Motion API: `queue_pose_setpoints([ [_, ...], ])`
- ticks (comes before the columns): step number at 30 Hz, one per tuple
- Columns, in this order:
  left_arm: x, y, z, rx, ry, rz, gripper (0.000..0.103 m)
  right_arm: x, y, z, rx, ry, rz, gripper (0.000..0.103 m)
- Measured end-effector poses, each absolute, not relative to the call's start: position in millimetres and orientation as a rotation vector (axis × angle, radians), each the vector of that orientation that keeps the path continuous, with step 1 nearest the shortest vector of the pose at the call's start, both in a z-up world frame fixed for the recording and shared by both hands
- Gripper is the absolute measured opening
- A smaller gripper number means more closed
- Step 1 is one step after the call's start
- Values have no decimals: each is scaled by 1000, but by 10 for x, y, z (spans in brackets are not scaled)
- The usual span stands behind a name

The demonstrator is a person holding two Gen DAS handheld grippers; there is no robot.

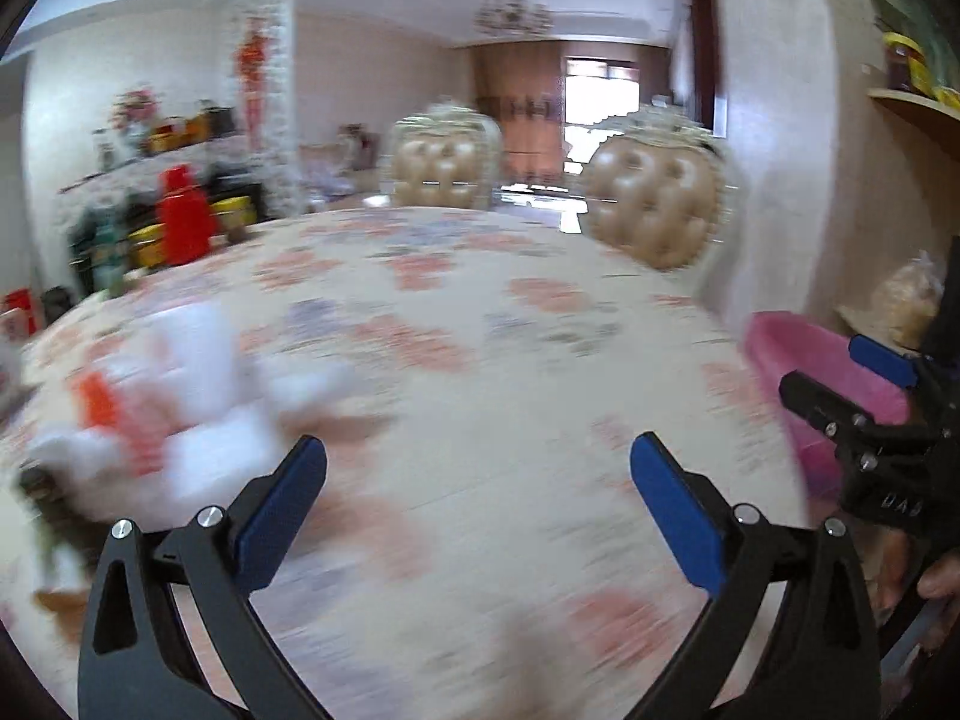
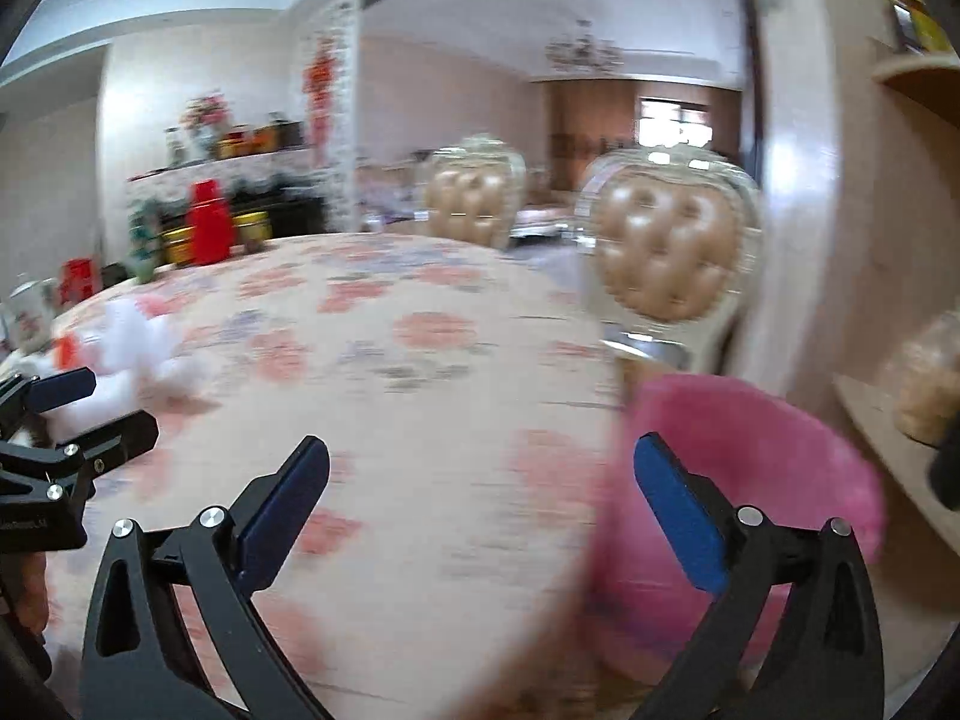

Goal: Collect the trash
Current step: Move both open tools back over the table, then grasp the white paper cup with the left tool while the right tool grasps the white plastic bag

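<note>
A heap of crumpled white trash with orange bits (image 1: 168, 396) lies on the left of the floral tablecloth (image 1: 480, 360); it also shows in the right wrist view (image 2: 132, 354). A pink bin (image 2: 756, 480) stands off the table's right edge, also in the left wrist view (image 1: 810, 372). My left gripper (image 1: 477, 450) is open and empty above the table, right of the trash. My right gripper (image 2: 480, 453) is open and empty, its right finger over the bin's rim. Both views are blurred.
Two tufted beige chairs (image 1: 654, 204) (image 1: 444, 162) stand at the table's far side. A red jug (image 1: 183, 222) and yellow tins stand on a sideboard at the left. A shelf with a bag (image 2: 930, 378) is on the right wall.
</note>
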State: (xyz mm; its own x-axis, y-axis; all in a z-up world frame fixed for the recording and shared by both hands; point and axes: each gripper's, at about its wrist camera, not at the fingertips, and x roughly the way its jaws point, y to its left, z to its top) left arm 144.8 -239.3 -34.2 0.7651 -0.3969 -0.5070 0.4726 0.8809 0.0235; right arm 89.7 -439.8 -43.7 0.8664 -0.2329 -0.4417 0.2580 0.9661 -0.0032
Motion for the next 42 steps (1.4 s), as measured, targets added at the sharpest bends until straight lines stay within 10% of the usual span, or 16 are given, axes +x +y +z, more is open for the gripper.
queue_pose_setpoints([
  [16,1470,231,-473,22,632,18,98,1720,-2081,-485,-89,574,225,85],
  [30,1492,621,-583,-42,668,32,97,2499,-1251,-651,-138,681,301,70],
  [36,1626,545,-614,-40,683,10,97,2694,-1234,-670,-114,703,323,37],
  [42,1887,370,-683,-49,727,-3,89,2514,-1425,-591,-85,664,340,29],
])
